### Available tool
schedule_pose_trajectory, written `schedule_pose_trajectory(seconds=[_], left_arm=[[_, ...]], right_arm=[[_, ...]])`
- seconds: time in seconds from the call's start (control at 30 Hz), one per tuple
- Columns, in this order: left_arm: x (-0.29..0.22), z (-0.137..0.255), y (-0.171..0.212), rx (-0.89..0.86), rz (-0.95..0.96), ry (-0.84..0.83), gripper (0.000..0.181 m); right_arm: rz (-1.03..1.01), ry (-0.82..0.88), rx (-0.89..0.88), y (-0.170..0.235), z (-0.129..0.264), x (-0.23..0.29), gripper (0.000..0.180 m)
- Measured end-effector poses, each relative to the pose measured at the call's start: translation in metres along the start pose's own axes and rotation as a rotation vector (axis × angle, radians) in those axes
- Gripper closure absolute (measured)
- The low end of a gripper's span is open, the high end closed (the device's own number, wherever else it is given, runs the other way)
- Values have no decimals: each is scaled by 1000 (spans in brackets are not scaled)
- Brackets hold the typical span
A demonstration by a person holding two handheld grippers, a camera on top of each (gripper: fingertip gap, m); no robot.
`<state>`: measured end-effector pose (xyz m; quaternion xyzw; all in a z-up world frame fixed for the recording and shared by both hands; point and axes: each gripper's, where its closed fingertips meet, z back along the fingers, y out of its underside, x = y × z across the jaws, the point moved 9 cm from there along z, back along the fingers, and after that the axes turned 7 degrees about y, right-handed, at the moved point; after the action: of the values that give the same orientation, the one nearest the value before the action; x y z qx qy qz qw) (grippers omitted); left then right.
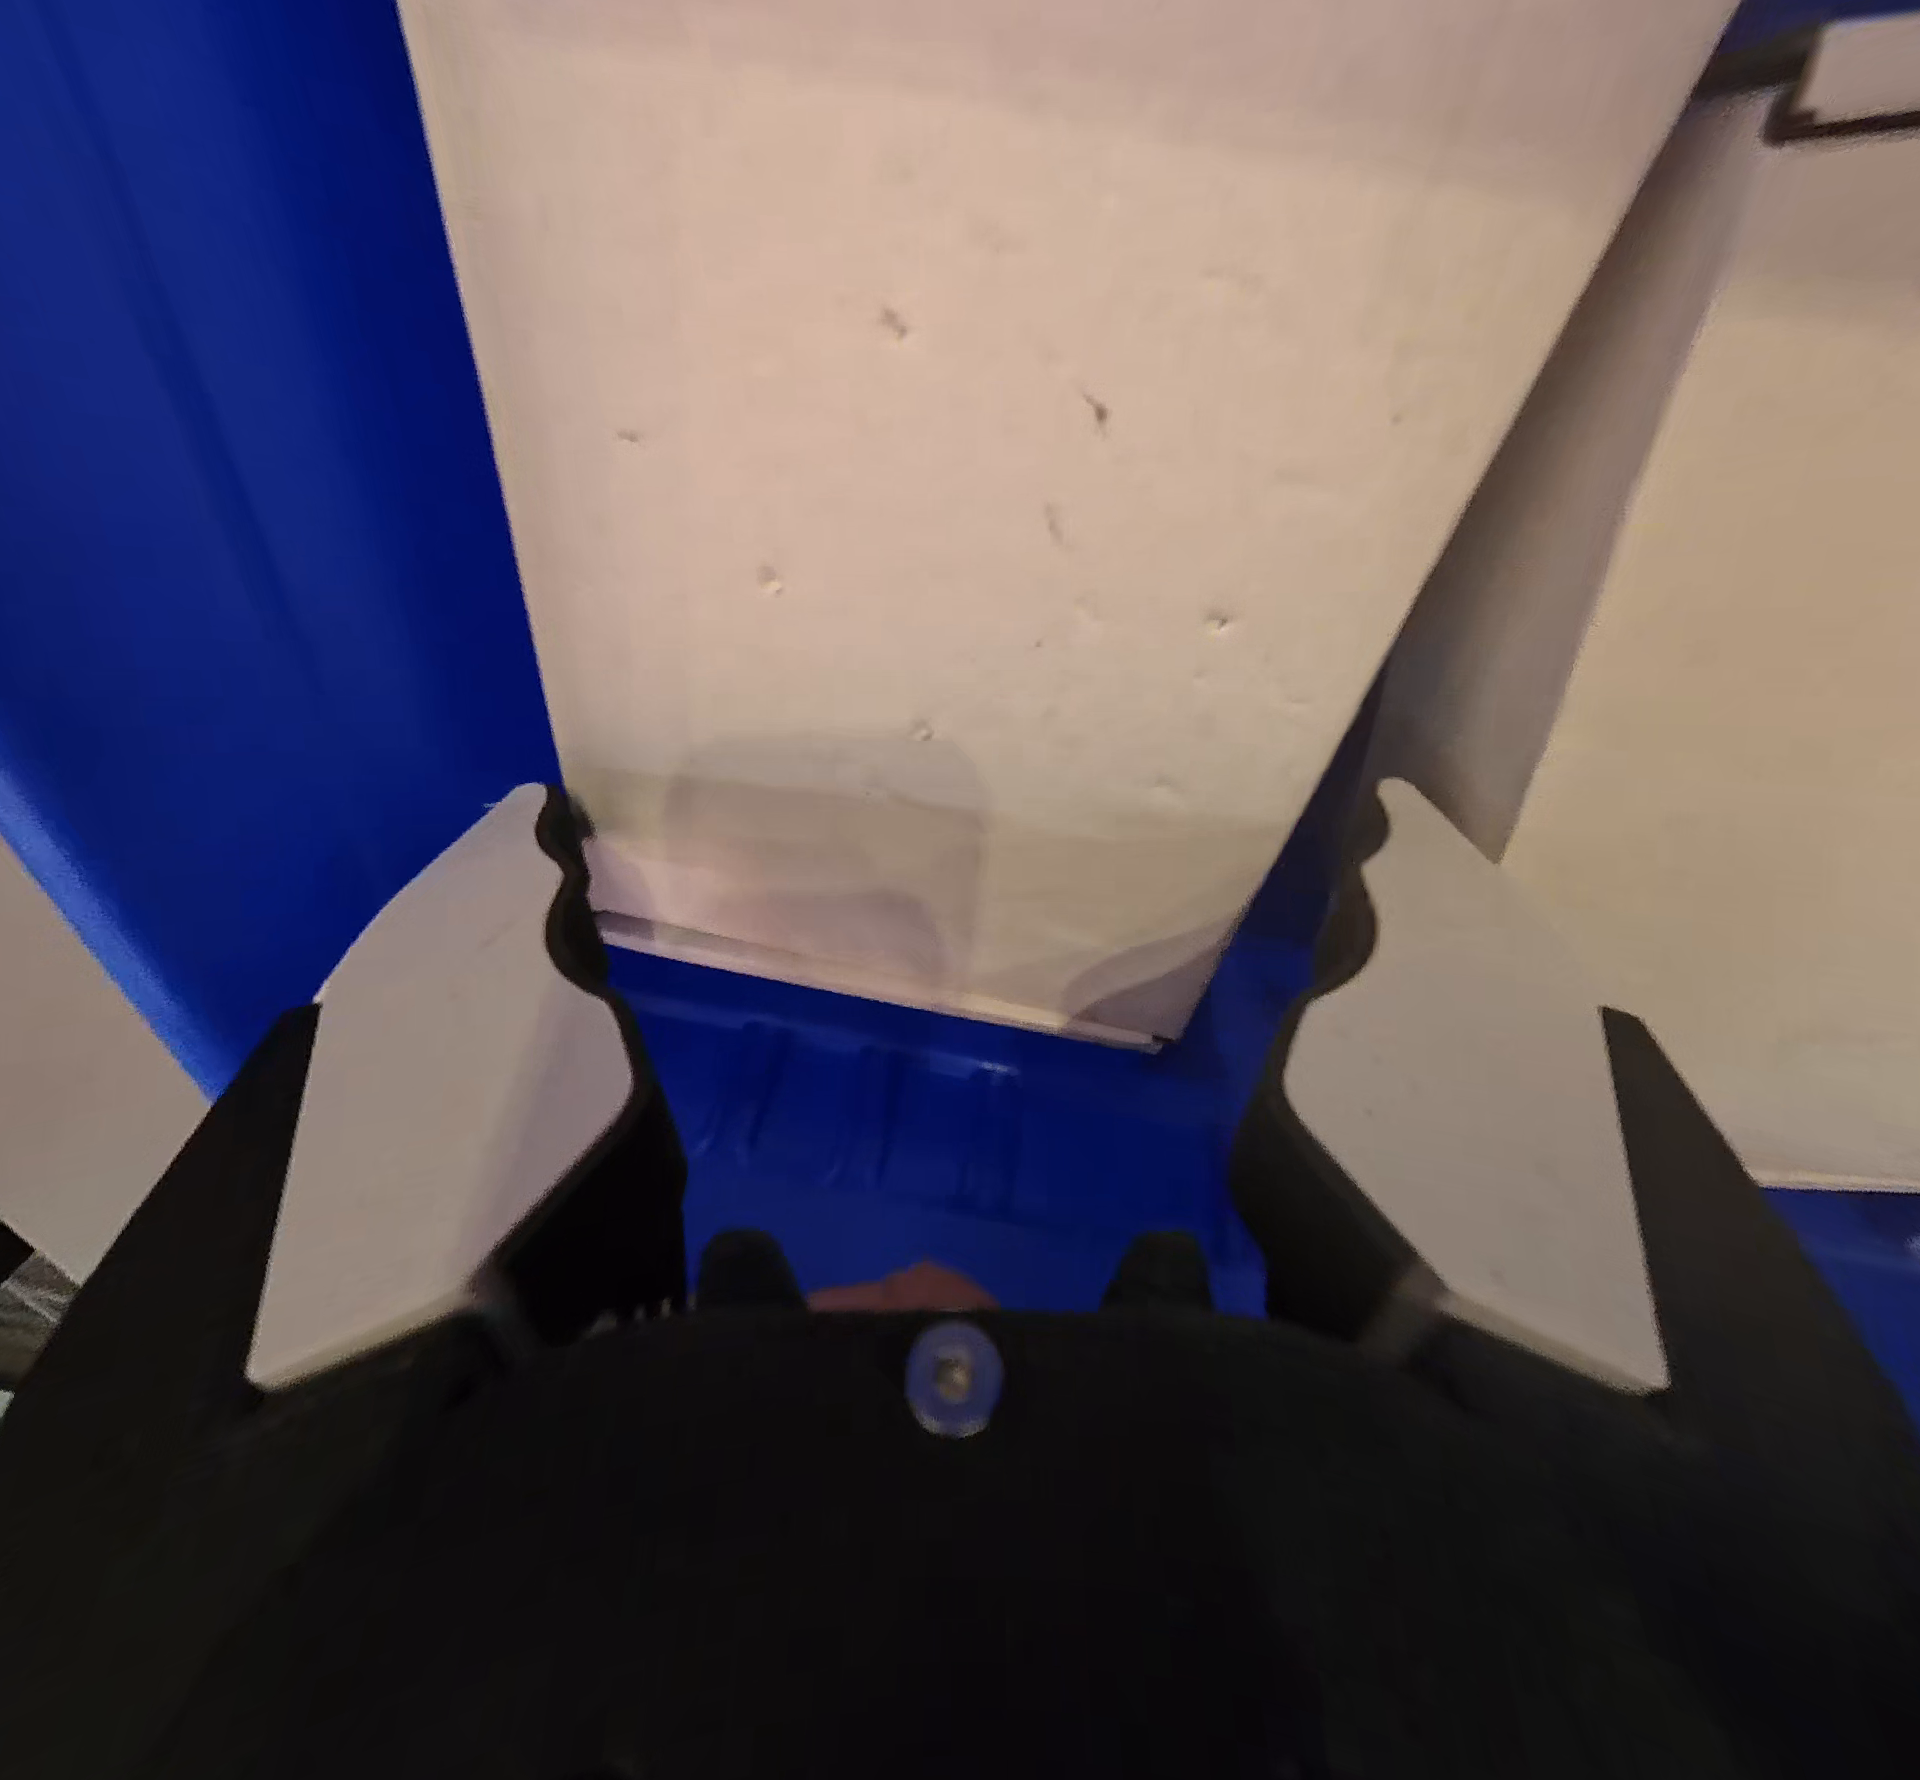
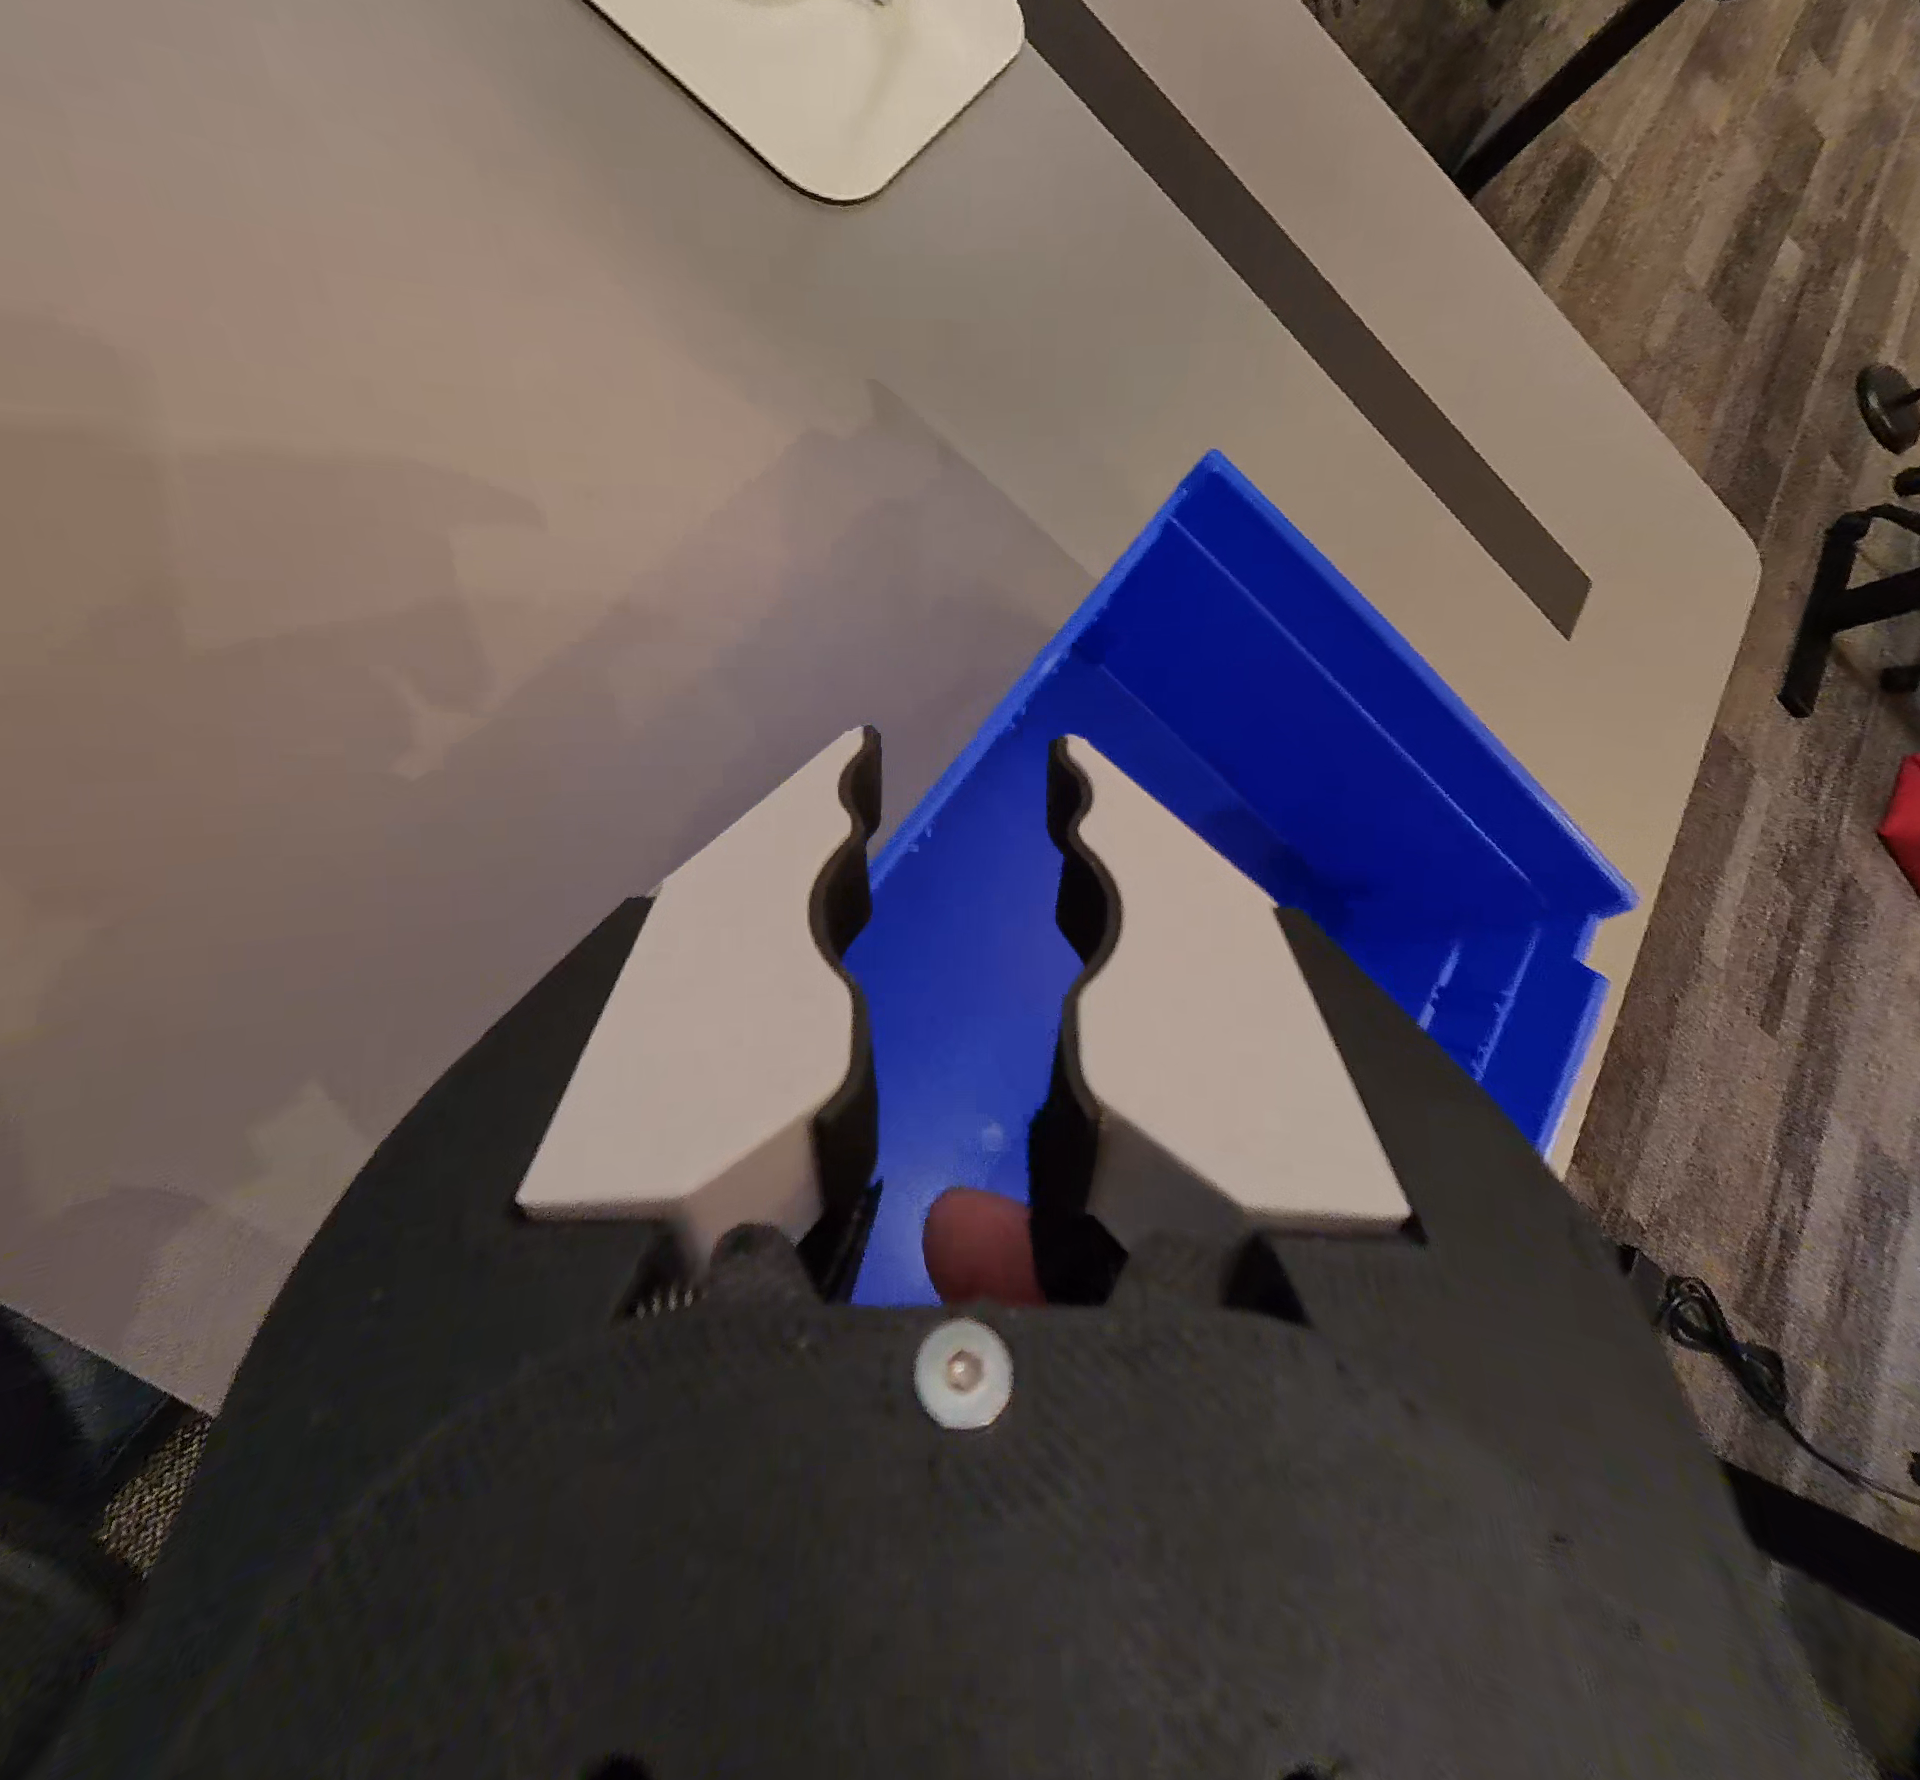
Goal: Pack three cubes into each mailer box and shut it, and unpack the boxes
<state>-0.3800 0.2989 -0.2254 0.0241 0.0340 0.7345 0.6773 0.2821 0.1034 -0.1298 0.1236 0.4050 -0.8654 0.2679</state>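
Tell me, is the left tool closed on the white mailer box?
No. The left tool is wide open, and its two fingers only stand at either side of the white mailer box without clamping it.

A grey table [image 2: 520, 380] with a white stand base [image 2: 831, 47] stands on wood-patterned floor [image 2: 1714, 296].

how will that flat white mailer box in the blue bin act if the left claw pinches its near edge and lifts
The white mailer box looks like thin, dented cardboard, so it is probably light and may flex or crease. The open left claw spans its near edge; a one-edge pinch would likely let it droop against the blue bin.
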Motion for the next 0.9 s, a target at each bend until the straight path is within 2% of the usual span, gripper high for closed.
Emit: schedule_pose_trajectory(seconds=[0.03,0.13,0.17,0.47,0.7,0.9], left_arm=[[1,0,0,2,-1,5,48],[0,0,-2,5,21,-3,50],[1,1,-3,17,12,-23,58],[-7,9,0,-73,31,-27,61],[-8,38,15,-105,89,-86,62],[-11,72,23,-170,160,-91,62]], right_arm=[[5,-5,-3,-2,-1,3,150],[15,-22,-17,-9,-4,11,150],[18,-29,-20,-11,-5,14,150],[51,-70,-34,-19,-11,29,152],[69,-103,-81,-32,-11,43,147],[125,-106,-168,-54,-5,63,132]])
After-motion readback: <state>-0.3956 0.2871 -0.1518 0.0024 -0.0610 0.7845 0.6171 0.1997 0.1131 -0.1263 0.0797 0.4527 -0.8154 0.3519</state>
